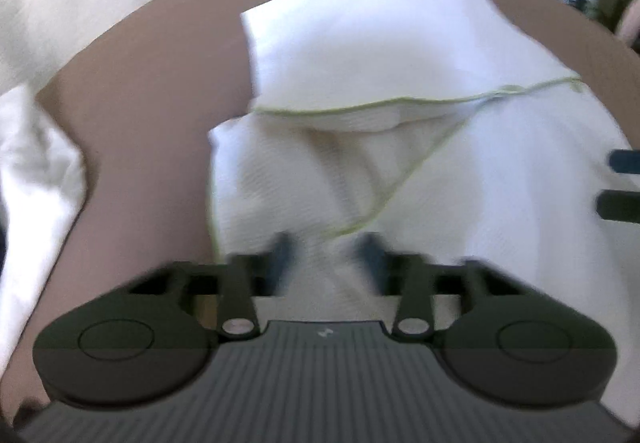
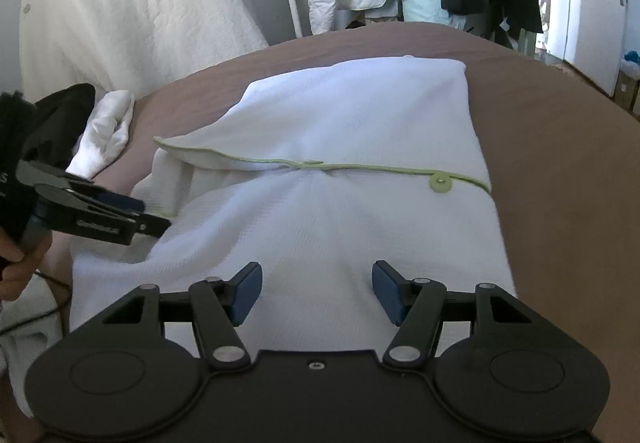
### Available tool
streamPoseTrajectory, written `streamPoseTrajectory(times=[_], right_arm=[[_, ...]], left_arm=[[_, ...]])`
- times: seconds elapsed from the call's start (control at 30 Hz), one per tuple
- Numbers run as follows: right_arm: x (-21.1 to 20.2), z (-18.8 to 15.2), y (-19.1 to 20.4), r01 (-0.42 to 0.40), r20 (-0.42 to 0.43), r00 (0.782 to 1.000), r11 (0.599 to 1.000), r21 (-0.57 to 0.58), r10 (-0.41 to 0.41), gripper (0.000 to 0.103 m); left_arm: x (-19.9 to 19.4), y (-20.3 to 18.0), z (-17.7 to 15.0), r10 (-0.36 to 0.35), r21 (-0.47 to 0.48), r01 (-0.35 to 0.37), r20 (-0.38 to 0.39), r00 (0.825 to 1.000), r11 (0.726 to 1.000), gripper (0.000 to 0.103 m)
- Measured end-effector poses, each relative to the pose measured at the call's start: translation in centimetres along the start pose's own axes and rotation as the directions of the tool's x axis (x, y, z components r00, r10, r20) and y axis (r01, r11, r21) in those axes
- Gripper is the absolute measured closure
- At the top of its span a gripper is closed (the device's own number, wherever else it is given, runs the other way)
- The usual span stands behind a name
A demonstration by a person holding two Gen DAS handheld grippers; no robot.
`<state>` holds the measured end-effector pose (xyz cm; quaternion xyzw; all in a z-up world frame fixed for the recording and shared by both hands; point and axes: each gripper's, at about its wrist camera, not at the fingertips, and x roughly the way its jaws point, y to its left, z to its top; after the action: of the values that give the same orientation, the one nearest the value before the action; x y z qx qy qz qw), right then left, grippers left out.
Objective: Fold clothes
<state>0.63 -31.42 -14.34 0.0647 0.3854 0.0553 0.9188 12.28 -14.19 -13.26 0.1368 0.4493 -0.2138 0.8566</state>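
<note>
**Half-folded garment at risk of slipping as 2 grippers close in**

A white garment with lime piping lies partly folded on a brown bed, its far half doubled toward the near half along the green-edged seam, where a green button sits. The likely trouble: a pinch that catches only the top layer would drag the fold askew, and the loose flap at the garment's left could spill open if it is lifted unevenly. The left wrist view is blurred, so a fast move there could also overshoot the edge.

The left gripper reaches in low from the left side, nearly level with the bed, its tips at the garment's rumpled left edge; in its own view the fingers stand apart over the cloth with nothing between them. The right gripper hovers over the near hem, pointing across the garment, jaws spread wide and empty. A second white cloth lies bunched beside the garment, apart from it.
</note>
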Motion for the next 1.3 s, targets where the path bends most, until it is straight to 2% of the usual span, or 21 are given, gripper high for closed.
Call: streamPoseTrajectory(times=[0.07, 0.13, 0.27, 0.37, 0.47, 0.5, 0.57, 0.63, 0.67, 0.7, 0.77, 0.83, 0.93, 1.0, 1.03, 1.07, 1.1, 1.13, 1.17, 1.23, 1.3], right_arm=[[-0.1, -0.4, -0.3, 0.003, -0.012, 1.000, 1.000, 0.004, -0.003, 0.036], [0.0, -0.9, -0.8, 0.006, -0.028, 1.000, 1.000, 0.014, -0.005, 0.036], [0.1, -2.0, -1.3, -0.001, -0.045, 0.999, 1.000, 0.027, 0.002, 0.035], [-0.7, -2.7, -1.4, 0.012, -0.078, 0.997, 1.000, 0.014, -0.010, 0.035], [-3.2, -3.5, -2.7, 0.032, -0.094, 0.995, 0.999, 0.000, -0.032, 0.035], [-4.2, -3.8, -3.3, 0.041, -0.094, 0.995, 0.999, -0.001, -0.041, 0.034], [-6.4, -4.8, -5.3, 0.039, -0.066, 0.997, 0.998, 0.056, -0.035, 0.034], [-8.7, -5.8, -7.5, 0.028, -0.031, 0.999, 0.991, 0.129, -0.024, 0.031], [-9.8, -6.4, -8.8, 0.012, -0.011, 1.000, 0.983, 0.186, -0.010, 0.028], [-10.6, -7.3, -10.1, -0.006, 0.004, 1.000, 0.967, 0.256, 0.005, 0.023], [-11.4, -8.8, -12.1, -0.034, 0.000, 0.999, 0.931, 0.364, 0.036, 0.022], [-11.4, -10.4, -13.3, -0.095, -0.017, 0.993, 0.892, 0.443, 0.114, 0.022], [-9.8, -12.9, -13.8, -0.208, -0.025, 0.965, 0.816, 0.539, 0.263, 0.022], [-8.3, -14.2, -13.7, -0.310, 0.035, 0.932, 0.744, 0.592, 0.361, 0.017], [-7.7, -14.4, -13.6, -0.343, 0.075, 0.923, 0.715, 0.610, 0.378, 0.017], [-7.2, -14.5, -13.5, -0.375, 0.116, 0.912, 0.685, 0.625, 0.393, 0.019], [-6.9, -14.3, -13.3, -0.396, 0.148, 0.906, 0.666, 0.632, 0.398, 0.038], [-6.9, -13.4, -13.0, -0.392, 0.146, 0.909, 0.682, 0.617, 0.391, 0.053], [-6.9, -12.2, -12.5, -0.376, 0.124, 0.917, 0.716, 0.588, 0.380, 0.086], [-7.3, -9.8, -11.6, -0.361, 0.105, 0.926, 0.768, 0.530, 0.363, 0.089], [-8.4, -7.4, -10.7, -0.404, 0.160, 0.913, 0.777, 0.483, 0.375, 0.089]], left_arm=[[-0.8, -0.5, 0.3, 0.023, 0.035, -0.024, 0.023, 0.999, 0.999, 0.095], [-1.8, -0.6, 0.4, 0.112, 0.075, -0.118, 0.086, 0.990, 0.990, 0.095], [-2.7, 0.6, 1.0, 0.187, 0.045, -0.193, 0.120, 0.975, 0.980, 0.098], [-2.2, 0.4, 0.9, 0.293, 0.051, -0.297, 0.083, 0.953, 0.953, 0.092], [-3.0, 0.3, 0.9, 0.299, 0.089, -0.302, 0.037, 0.953, 0.949, 0.088], [-4.2, 0.0, 0.9, 0.266, 0.095, -0.271, 0.056, 0.962, 0.958, 0.086], [-6.9, -0.8, 0.7, 0.157, 0.118, -0.171, 0.121, 0.980, 0.978, 0.069], [-9.3, -2.2, 0.4, 0.032, 0.150, -0.056, 0.158, 0.987, 0.987, 0.053], [-10.0, -3.1, 0.1, -0.020, 0.165, -0.006, 0.156, 0.988, 0.986, 0.051], [-10.2, -4.0, -0.3, -0.073, 0.184, 0.047, 0.136, 0.988, 0.982, 0.051], [-10.3, -5.9, -1.1, -0.164, 0.228, 0.139, 0.090, 0.982, 0.964, 0.051], [-10.1, -7.8, -1.9, -0.239, 0.276, 0.218, 0.042, 0.970, 0.936, 0.051], [-9.4, -10.6, -3.3, -0.267, 0.332, 0.251, 0.003, 0.964, 0.909, 0.051], [-9.1, -12.0, -4.2, -0.278, 0.360, 0.259, 0.000, 0.961, 0.896, 0.051], [-8.9, -12.6, -4.5, -0.284, 0.372, 0.263, 0.002, 0.959, 0.890, 0.051], [-9.0, -13.0, -4.7, -0.301, 0.390, 0.275, 0.007, 0.953, 0.879, 0.051], [-9.1, -13.4, -4.9, -0.319, 0.407, 0.286, 0.012, 0.948, 0.867, 0.051], [-9.2, -13.8, -5.1, -0.334, 0.427, 0.295, 0.019, 0.942, 0.855, 0.051], [-9.4, -14.3, -5.4, -0.344, 0.455, 0.293, 0.033, 0.938, 0.841, 0.050], [-10.3, -15.0, -6.1, -0.360, 0.484, 0.283, 0.073, 0.930, 0.828, 0.046], [-11.5, -15.8, -6.8, -0.376, 0.490, 0.278, 0.113, 0.920, 0.826, 0.043]])
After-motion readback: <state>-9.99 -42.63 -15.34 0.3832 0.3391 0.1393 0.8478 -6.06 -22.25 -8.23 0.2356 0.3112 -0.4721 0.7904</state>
